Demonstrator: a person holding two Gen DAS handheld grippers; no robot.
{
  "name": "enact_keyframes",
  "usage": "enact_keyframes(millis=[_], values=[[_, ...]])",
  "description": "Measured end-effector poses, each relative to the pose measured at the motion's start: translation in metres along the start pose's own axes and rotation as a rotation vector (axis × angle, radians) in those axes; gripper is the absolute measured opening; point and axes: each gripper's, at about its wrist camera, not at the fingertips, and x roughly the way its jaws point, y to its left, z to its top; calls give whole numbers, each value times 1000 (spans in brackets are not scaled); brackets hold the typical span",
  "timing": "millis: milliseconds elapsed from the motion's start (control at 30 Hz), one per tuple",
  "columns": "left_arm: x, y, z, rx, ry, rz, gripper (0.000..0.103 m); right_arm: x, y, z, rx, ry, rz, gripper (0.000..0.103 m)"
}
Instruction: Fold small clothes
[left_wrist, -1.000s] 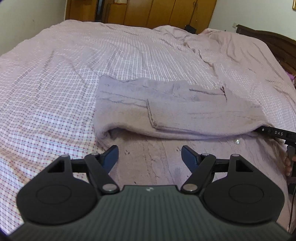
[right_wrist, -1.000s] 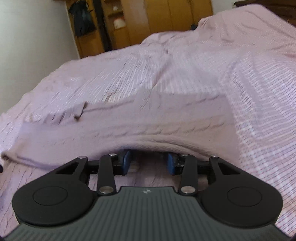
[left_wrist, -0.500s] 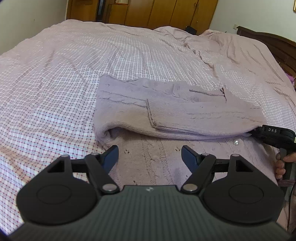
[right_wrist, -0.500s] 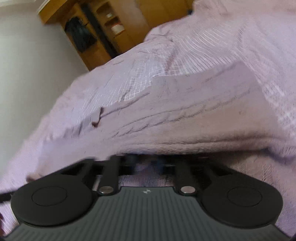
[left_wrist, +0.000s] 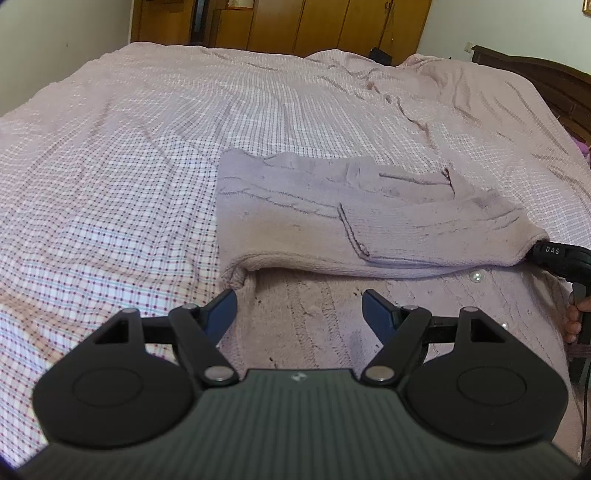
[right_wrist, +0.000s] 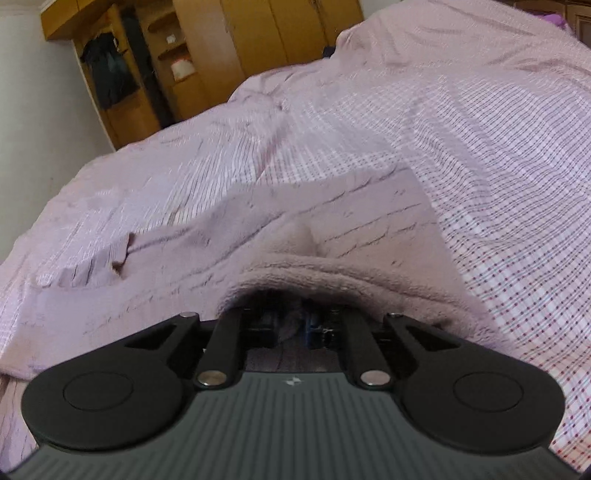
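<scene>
The pale mauve cable-knit cardigan (left_wrist: 332, 221) lies crosswise on the checked bedsheet (left_wrist: 110, 184). The right gripper (right_wrist: 291, 328), nearer (tucked under its fold), is opening around fabric; the left gripper (left_wrist: 299, 314) gapes empty.
</scene>
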Motion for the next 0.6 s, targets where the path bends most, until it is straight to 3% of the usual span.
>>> enact_keyframes(millis=[33, 100, 133, 233, 433, 600], values=[[1, -1, 0, 1, 0, 1, 76, -2, 1, 1, 1, 8, -2, 27], [2, -2, 1, 2, -2, 4, 76, -10, 4, 1, -5, 33, -30, 50], [1, -1, 1, -1, -5, 5, 76, -17, 8, -1, -13, 52, -44, 53], [2, -1, 4, -6, -15, -2, 76, -45, 21, -12, -86, 88, -30, 54], [4, -3, 15, 2, -51, 5, 76, -72, 92, -28, -334, -10, 46, 53], [10, 7, 38, -18, -79, 10, 76, -60, 164, -38, -481, -88, 280, 54]])
